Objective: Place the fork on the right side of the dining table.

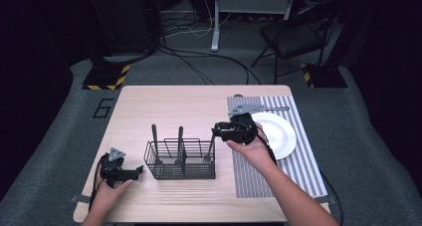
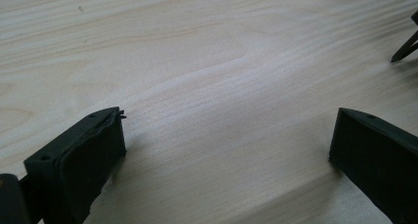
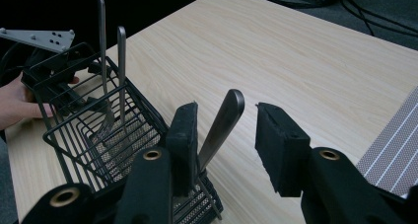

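Three utensils stand in the black wire caddy (image 1: 181,161) at the middle of my wooden table (image 1: 189,106). My right gripper (image 3: 224,135) reaches over the caddy's right end with the steel handle (image 3: 222,123) of the nearest utensil between its jaws; the handle leans against one pad while the other pad stands clear, so nothing is clamped. The other two handles (image 3: 111,61) stick up further along the caddy. My left gripper (image 2: 224,145) rests low over bare wood beside the caddy's left end, jaws wide apart.
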The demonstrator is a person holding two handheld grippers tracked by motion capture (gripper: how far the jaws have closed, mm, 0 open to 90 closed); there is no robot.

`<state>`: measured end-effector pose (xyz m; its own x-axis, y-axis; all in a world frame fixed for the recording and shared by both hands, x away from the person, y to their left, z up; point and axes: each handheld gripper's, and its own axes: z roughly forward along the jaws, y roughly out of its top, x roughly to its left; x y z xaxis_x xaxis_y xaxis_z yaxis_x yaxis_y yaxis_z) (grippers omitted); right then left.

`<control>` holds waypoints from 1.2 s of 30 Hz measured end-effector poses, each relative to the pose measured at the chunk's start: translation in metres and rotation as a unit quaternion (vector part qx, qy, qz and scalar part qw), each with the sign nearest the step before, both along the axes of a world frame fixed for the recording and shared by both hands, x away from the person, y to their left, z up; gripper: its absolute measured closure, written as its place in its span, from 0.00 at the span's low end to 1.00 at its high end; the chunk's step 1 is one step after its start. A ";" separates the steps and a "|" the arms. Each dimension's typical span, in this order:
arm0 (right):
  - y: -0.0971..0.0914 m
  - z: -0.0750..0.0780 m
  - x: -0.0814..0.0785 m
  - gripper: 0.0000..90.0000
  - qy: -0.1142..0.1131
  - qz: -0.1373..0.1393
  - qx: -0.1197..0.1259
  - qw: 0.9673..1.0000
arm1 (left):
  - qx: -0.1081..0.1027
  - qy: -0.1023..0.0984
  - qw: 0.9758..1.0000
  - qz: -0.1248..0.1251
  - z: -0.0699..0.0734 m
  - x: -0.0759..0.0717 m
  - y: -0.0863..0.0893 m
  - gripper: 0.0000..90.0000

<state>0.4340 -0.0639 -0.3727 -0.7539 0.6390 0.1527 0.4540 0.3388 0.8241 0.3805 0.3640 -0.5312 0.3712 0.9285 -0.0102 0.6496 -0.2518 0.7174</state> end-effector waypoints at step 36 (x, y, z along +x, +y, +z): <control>0.012 0.020 -0.011 0.95 -0.006 0.025 0.024 0.999 | 0.000 0.000 1.000 0.000 0.000 0.000 0.000 0.00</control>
<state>0.4227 -0.0524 -0.3527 -0.7864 0.5932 0.1720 0.4272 0.3213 0.8451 0.3805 0.3640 -0.5312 0.3714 0.9284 -0.0105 0.6498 -0.2518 0.7172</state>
